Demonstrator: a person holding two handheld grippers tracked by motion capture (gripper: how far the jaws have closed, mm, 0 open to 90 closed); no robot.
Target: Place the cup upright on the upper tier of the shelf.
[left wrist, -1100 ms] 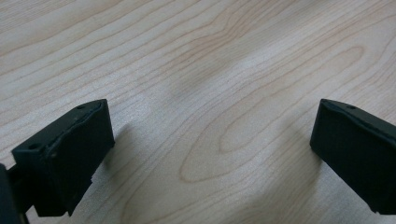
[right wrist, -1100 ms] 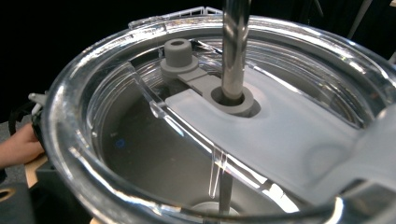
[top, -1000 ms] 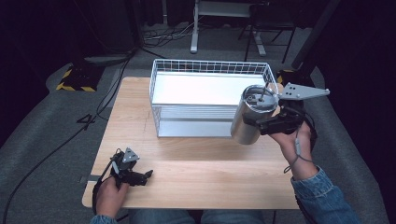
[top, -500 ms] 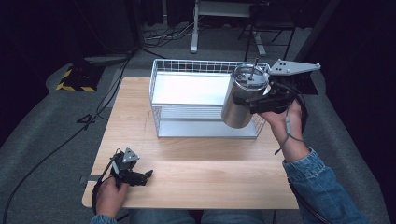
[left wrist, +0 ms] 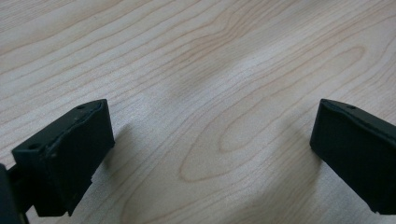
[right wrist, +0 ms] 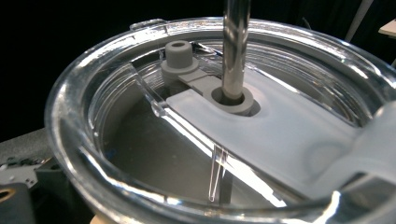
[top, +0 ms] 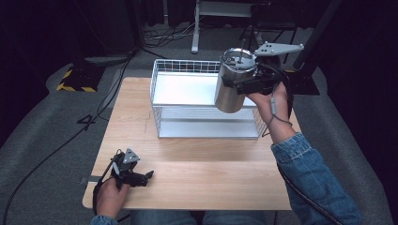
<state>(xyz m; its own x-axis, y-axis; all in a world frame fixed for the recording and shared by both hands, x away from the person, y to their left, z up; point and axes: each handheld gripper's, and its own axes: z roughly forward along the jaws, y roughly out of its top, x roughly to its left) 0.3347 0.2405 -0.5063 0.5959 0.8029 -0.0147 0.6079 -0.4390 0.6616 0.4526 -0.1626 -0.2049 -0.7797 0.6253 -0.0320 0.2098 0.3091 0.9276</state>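
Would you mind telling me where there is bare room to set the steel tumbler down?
The wire basket has a bare white floor; the tumbler, held in the right tool, hangs over its right end. The wooden table is bare between the basket's front and the near edge, and left of the basket. The near left corner is taken by the left tool, resting open.

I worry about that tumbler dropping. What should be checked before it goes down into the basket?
1. Grip: right gripper clamped around the steel tumbler near its top: ok.
2. Tumbler attitude: slightly tilted, not upright: not ok.
3. Position: the high view shows it over the wire basket's right end; whether it has cleared the rim: cannot tell.
4. Landing spot: white basket floor bare: ok.
5. Clear lid seated, straw through its hole: ok.
6. Left gripper open on the wooden table, away from the basket: ok.
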